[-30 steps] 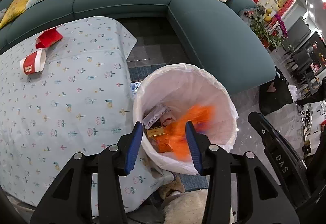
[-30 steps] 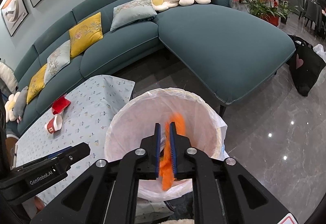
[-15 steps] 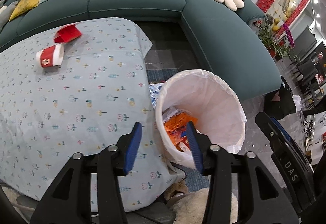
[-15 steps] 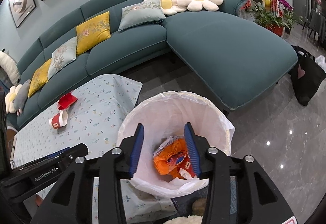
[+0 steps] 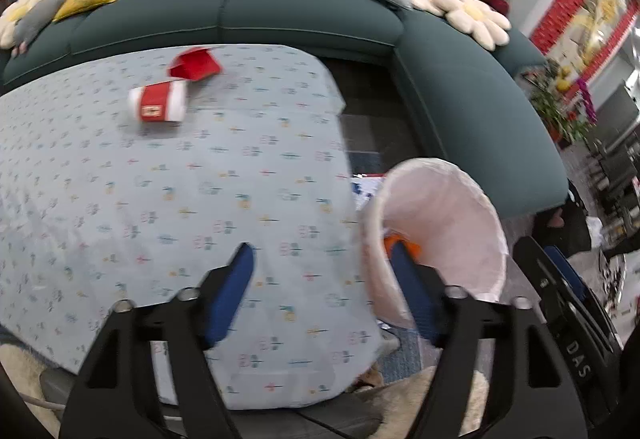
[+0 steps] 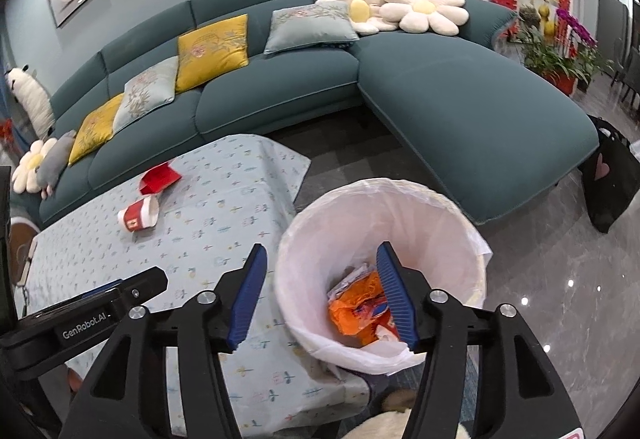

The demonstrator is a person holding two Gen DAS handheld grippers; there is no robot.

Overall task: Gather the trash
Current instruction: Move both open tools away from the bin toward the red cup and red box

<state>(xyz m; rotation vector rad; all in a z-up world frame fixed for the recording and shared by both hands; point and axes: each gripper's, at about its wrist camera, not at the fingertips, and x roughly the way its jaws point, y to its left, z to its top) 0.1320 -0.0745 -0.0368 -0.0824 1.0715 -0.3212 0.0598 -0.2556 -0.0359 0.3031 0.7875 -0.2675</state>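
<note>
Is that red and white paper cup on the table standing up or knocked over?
Knocked over. The paper cup lies on its side on the tablecloth, open mouth facing sideways, beside a red carton.

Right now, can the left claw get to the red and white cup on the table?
Probably yes. The left claw is open and empty, and only bare tablecloth lies between it and the tipped cup.

The table wears a soft, matt cloth with tiny flowers, and on it lie a smooth paper cup and a red paper box. Just beside the table, the bin has a thin, crinkly white plastic bag with shiny orange wrappers inside. Behind the table the sofa looks like soft matt cloth, and the floor is glossy stone.
</note>
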